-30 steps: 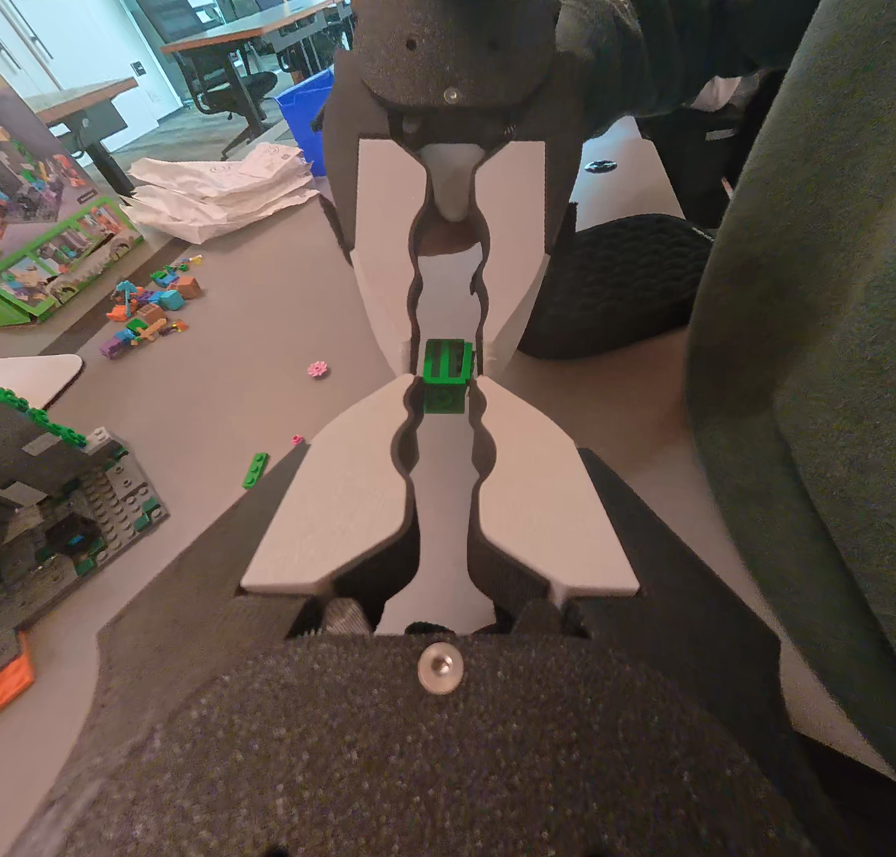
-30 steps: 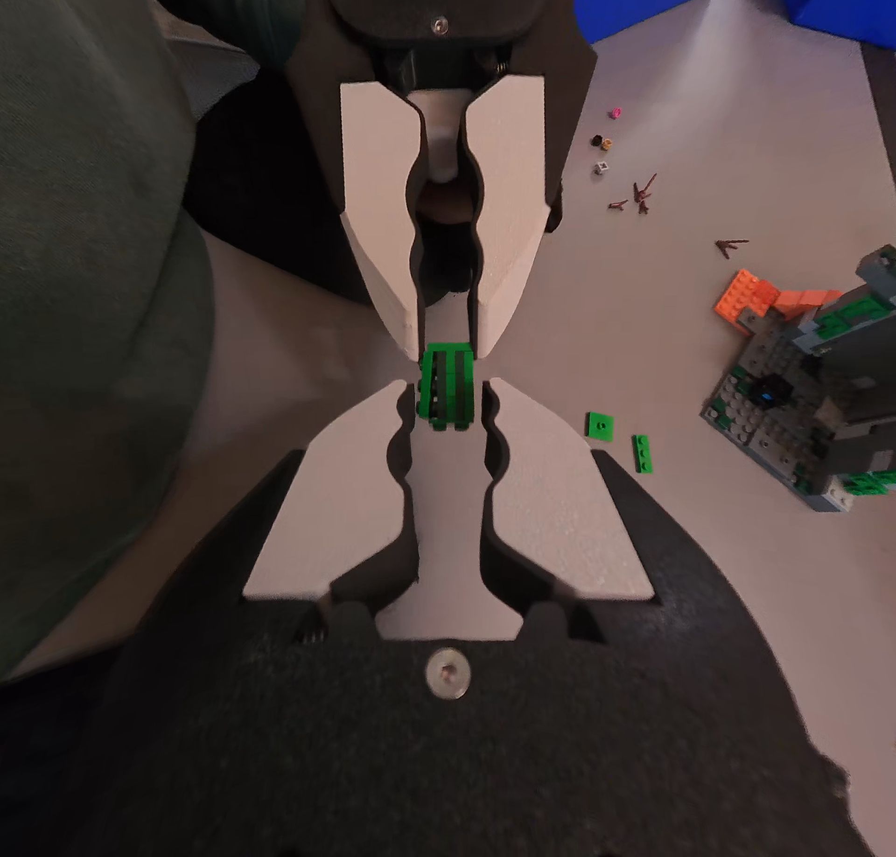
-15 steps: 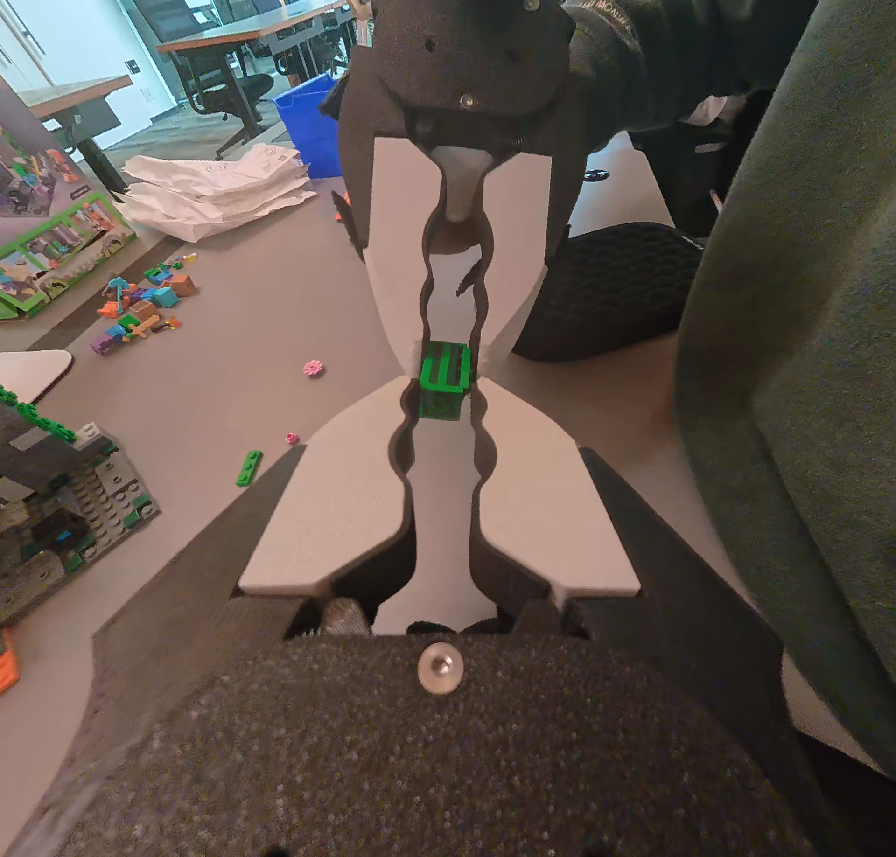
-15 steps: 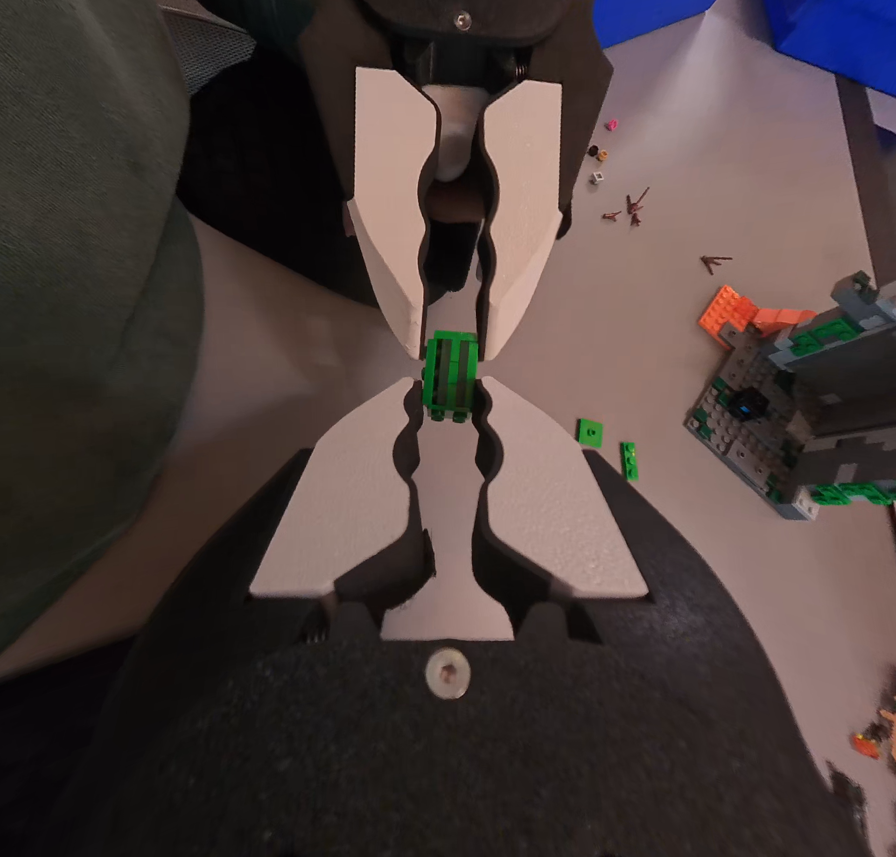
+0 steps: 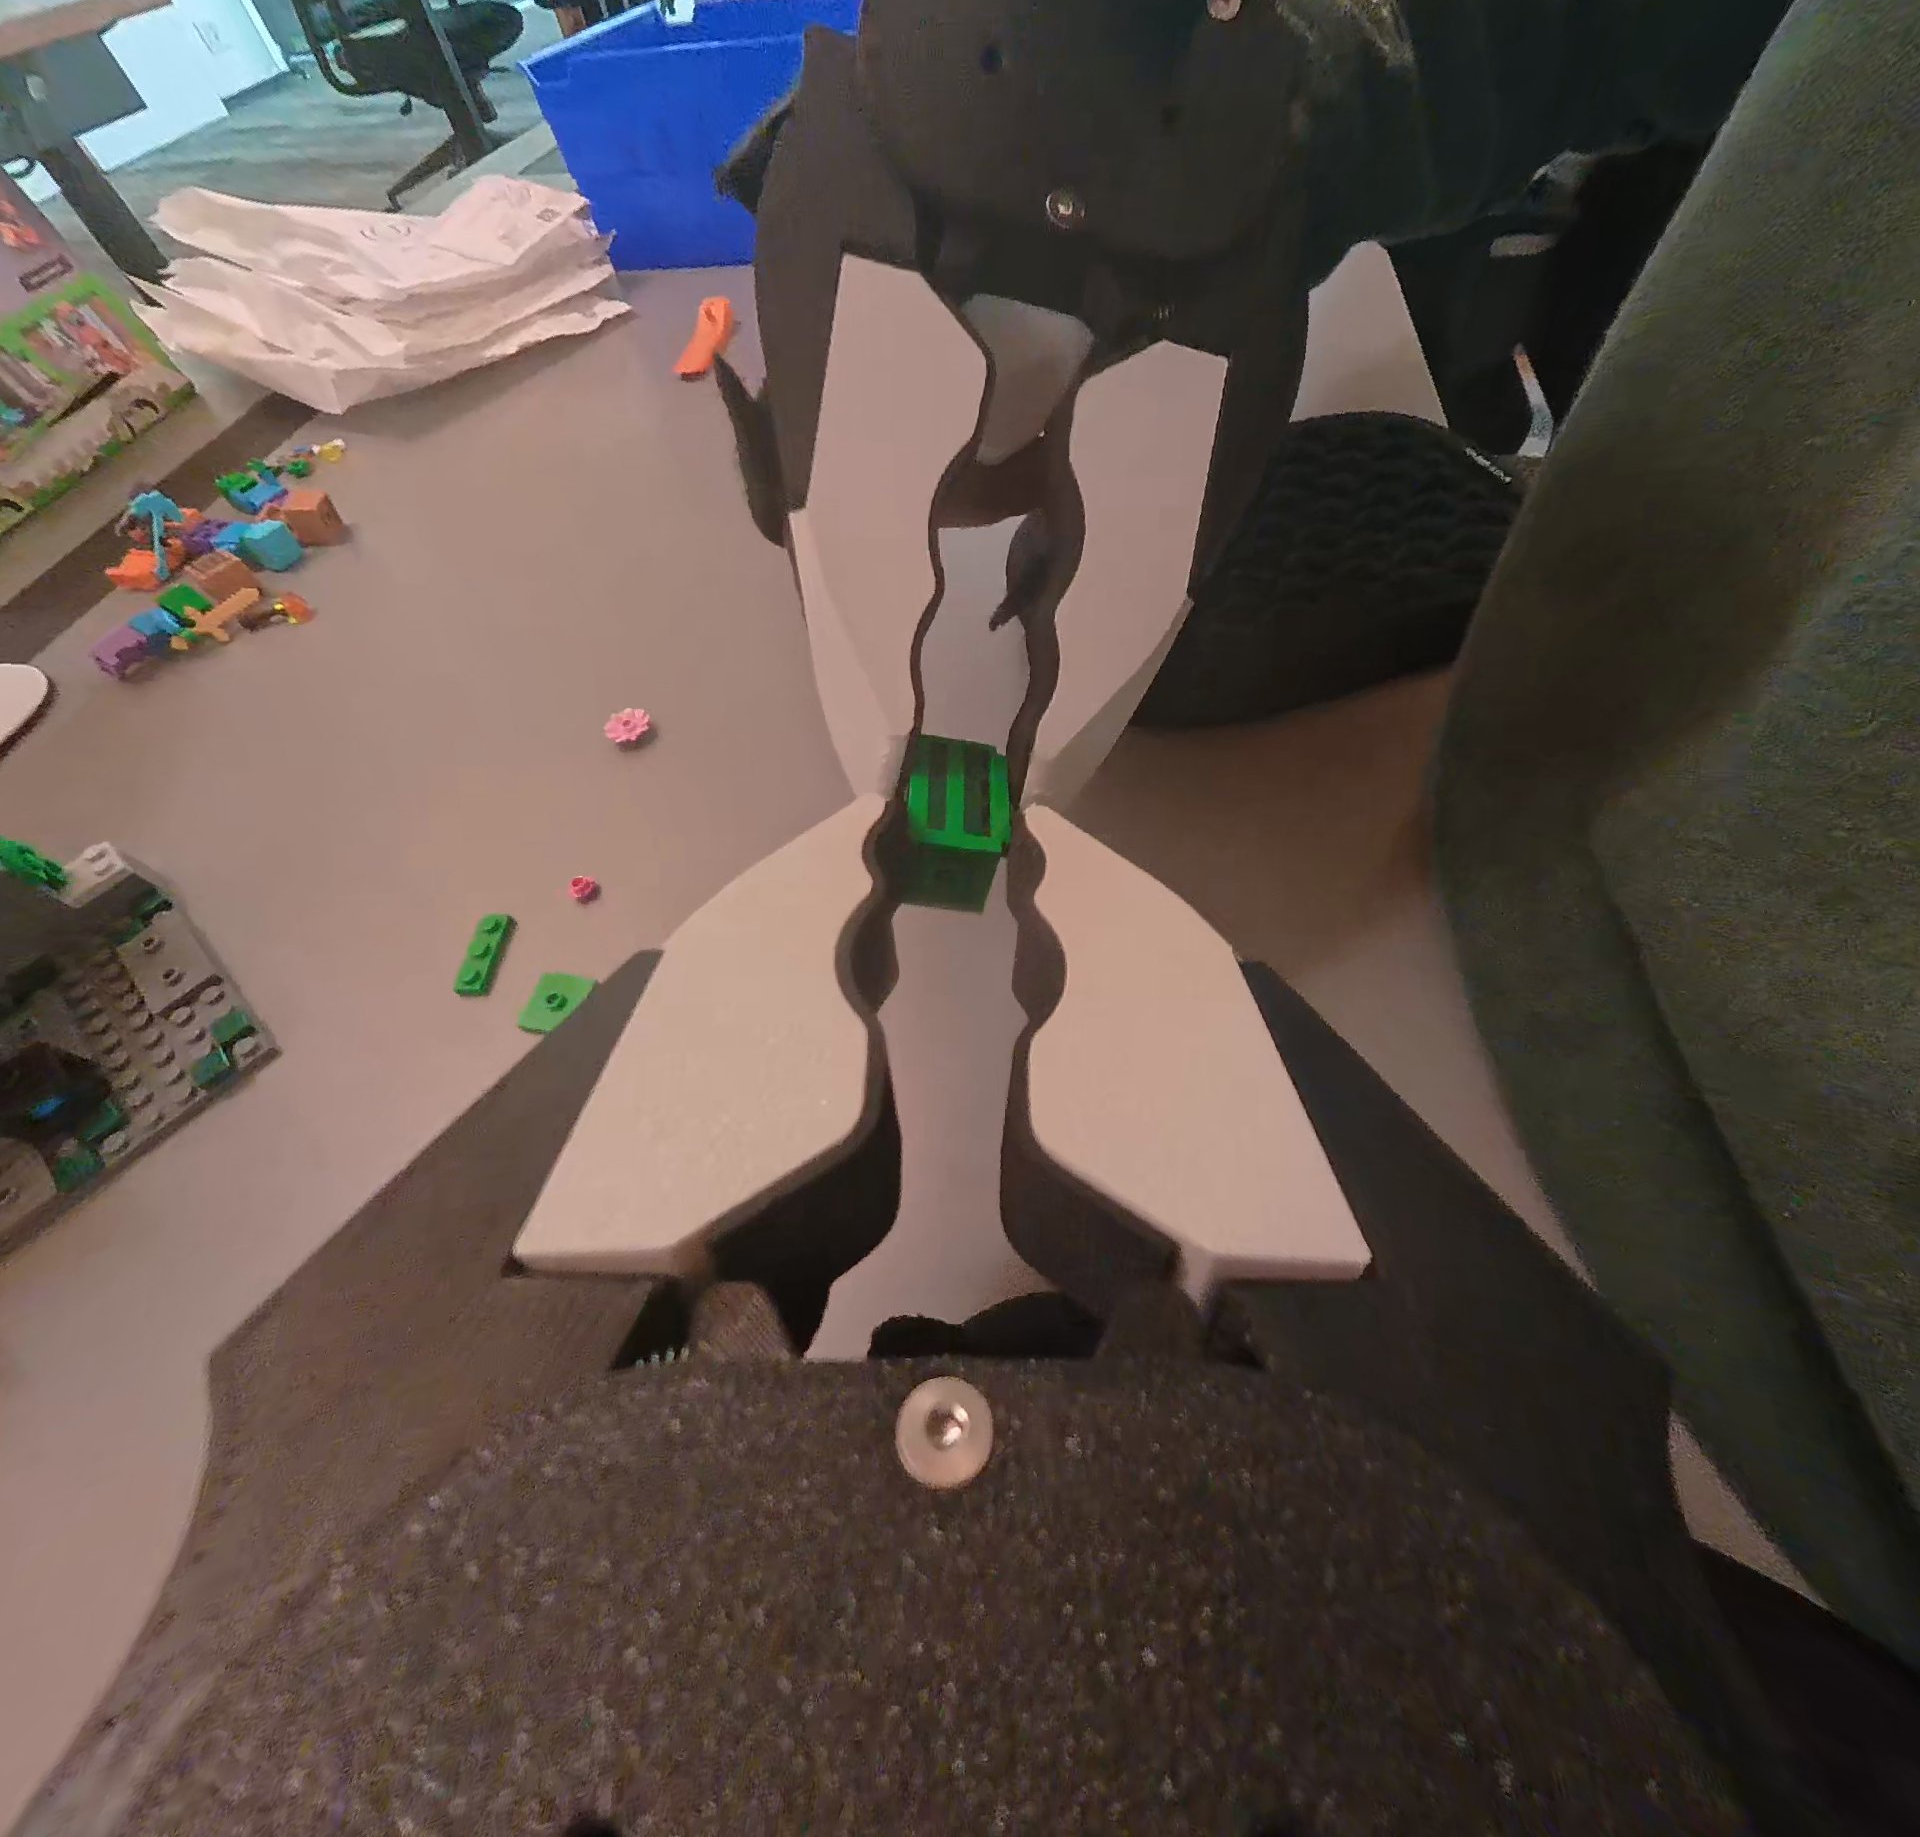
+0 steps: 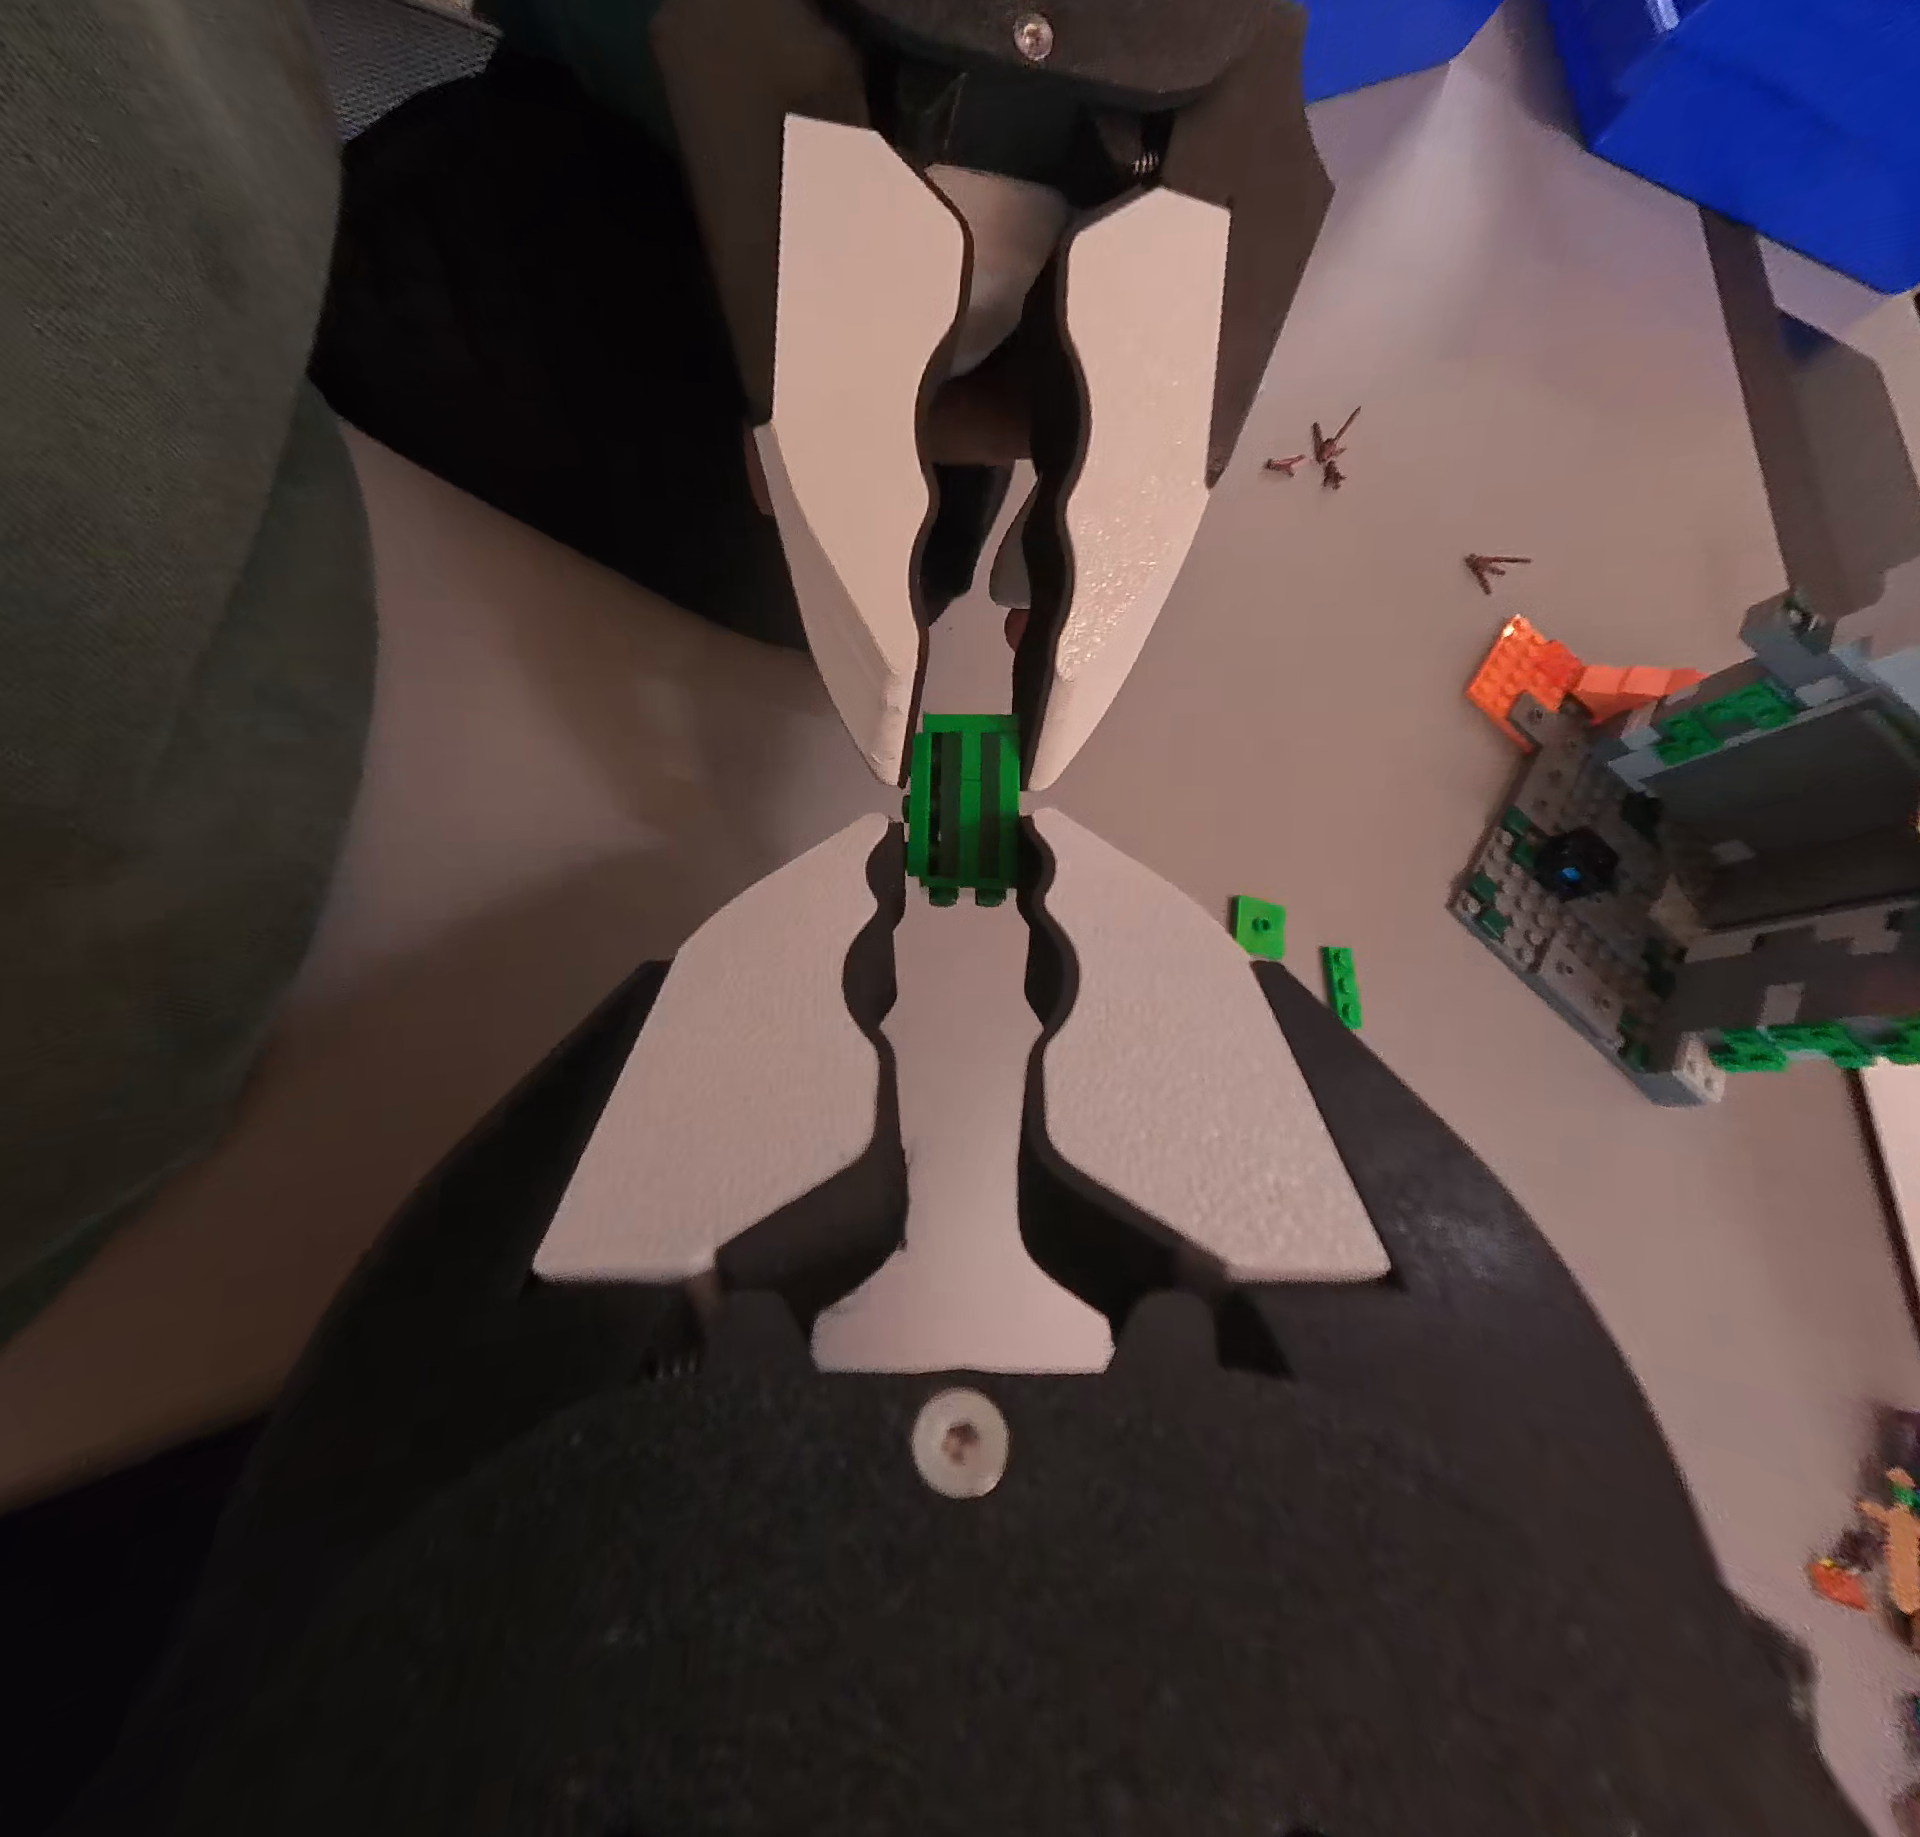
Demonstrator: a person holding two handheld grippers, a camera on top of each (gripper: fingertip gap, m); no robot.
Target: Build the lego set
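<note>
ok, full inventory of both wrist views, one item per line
green brick stack: 1, green, clamped between both grippers' tips
loose green plates: 2, on table beside the build
castle build: 1, grey, green and orange
mixed bricks pile: several, multicolour, far left
pink flowers: 2, on table
paper bags: stack, white
bins: blue, behind
table: 1, grey
left gripper: shut
right gripper: shut

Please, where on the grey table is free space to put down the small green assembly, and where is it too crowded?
The grey table is bare between the pink flower piece, the pile of colourful loose bricks and the two flat green plates. It is crowded by the grey castle build and near the white paper bags.
</note>
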